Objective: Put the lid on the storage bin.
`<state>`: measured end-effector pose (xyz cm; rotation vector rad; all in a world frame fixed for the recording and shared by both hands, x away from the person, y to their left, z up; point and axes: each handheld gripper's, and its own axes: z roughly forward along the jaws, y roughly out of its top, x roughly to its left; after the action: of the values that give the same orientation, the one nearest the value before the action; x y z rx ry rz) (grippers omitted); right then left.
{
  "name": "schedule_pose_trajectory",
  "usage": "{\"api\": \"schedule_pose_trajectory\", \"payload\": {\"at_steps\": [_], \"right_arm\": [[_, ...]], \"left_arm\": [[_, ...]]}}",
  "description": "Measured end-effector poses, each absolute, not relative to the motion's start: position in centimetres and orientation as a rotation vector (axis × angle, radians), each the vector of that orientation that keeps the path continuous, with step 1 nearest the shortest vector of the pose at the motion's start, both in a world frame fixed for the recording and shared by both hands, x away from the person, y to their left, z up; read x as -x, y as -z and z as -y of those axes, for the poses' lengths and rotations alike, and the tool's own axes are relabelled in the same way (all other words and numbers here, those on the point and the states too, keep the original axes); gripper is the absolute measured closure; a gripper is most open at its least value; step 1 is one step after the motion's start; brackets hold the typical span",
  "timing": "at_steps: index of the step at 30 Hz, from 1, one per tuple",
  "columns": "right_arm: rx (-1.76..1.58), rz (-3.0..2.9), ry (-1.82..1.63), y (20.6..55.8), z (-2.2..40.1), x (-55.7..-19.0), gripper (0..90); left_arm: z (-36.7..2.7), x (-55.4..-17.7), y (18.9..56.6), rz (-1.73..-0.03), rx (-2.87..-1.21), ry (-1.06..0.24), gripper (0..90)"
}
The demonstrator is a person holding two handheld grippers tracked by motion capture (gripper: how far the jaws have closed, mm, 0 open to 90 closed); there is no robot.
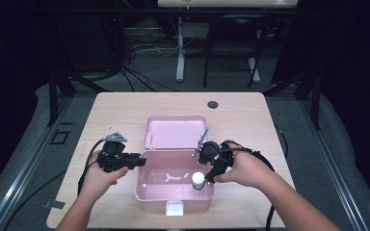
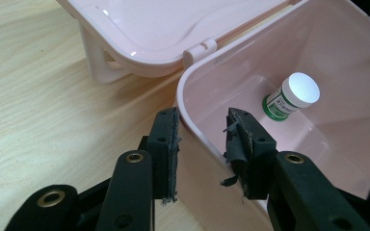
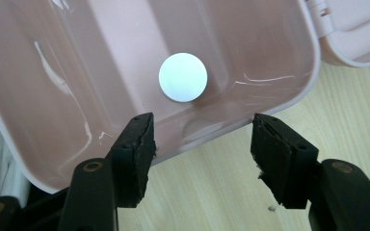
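A pink plastic box (image 1: 173, 202) stands open on the wooden table, its lid (image 1: 176, 131) folded back behind it. A small white-capped bottle (image 1: 198, 179) with a green label stands upright inside, near the right wall. My left gripper (image 1: 142, 162) is at the box's left wall. In the left gripper view the gripper (image 2: 202, 134) straddles the rim (image 2: 188, 86), one jaw outside and one inside, with a gap still showing. My right gripper (image 1: 211, 175) hangs open over the right rim. In the right gripper view the gripper (image 3: 202, 139) looks down on the bottle's cap (image 3: 183, 77).
A white latch (image 1: 175, 208) sticks out of the box's front wall, close to the table's near edge. A dark round grommet (image 1: 213, 104) sits at the back of the table (image 1: 250, 120). Cables trail from both grippers off the table's sides.
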<state>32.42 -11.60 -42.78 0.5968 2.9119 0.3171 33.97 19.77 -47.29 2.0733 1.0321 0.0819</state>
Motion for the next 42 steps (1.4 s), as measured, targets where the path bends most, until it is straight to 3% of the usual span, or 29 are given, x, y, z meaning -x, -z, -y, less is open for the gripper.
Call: {"api": "schedule_pose_trajectory", "payload": {"at_steps": [42], "right_arm": [[-0.755, -2.967, -0.316, 44.0, 11.5, -30.9, 40.9]], "left_arm": [[-19.8, -33.9, 47.1, -1.033, -2.075, -0.116, 67.4]]}}
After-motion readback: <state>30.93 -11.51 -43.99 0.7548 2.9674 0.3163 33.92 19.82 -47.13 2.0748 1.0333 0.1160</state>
